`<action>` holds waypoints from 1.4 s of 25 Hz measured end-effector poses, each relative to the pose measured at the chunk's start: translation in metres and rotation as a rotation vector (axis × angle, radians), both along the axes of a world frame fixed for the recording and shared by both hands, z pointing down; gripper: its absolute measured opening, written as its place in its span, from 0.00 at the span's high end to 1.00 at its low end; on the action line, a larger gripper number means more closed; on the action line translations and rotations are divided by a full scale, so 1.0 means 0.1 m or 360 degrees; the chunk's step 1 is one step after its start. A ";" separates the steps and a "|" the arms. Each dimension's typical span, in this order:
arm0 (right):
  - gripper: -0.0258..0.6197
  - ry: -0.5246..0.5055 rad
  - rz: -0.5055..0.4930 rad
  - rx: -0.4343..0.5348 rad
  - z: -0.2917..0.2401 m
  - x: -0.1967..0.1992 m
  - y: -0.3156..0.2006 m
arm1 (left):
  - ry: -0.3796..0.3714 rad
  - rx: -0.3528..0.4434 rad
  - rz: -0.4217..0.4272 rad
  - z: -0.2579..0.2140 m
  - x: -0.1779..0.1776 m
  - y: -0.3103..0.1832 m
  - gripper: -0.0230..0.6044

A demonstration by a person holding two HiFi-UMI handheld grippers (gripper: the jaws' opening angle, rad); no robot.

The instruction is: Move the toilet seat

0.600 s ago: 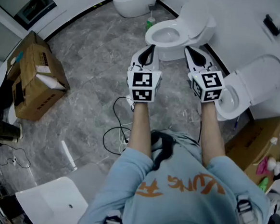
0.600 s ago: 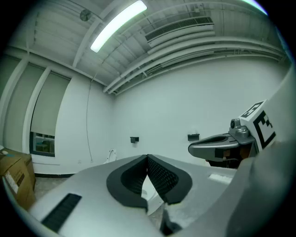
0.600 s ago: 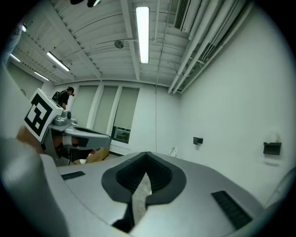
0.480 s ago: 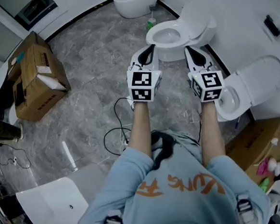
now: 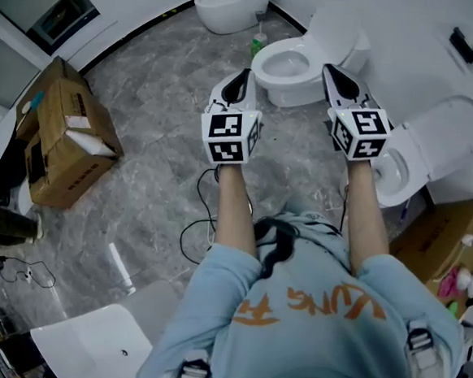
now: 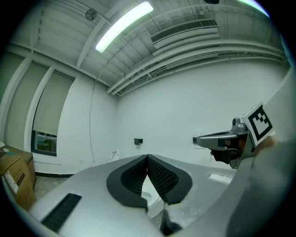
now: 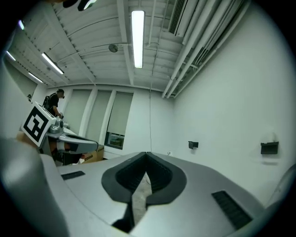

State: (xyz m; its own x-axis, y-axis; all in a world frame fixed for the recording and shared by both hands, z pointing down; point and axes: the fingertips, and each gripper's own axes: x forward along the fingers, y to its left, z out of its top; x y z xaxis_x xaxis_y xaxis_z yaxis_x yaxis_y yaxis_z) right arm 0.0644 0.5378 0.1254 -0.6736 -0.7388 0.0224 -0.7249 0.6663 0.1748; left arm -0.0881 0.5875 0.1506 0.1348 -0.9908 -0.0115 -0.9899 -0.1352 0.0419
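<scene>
Toilet seat (image 5: 271, 74) between left gripper (image 5: 244, 75) and right gripper (image 5: 328, 69)

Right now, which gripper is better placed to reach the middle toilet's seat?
Probably the left gripper: its shut tips sit by the front rim of the toilet, which its own view shows just below. The right gripper, also shut, points beside the raised lid.
</scene>
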 end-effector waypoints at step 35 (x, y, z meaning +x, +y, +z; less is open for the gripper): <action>0.96 0.0078 -0.0023 -0.0657 1.83 -0.85 -4.80 | 0.0418 -0.0546 -0.0037 1.95 -0.80 -4.31 0.97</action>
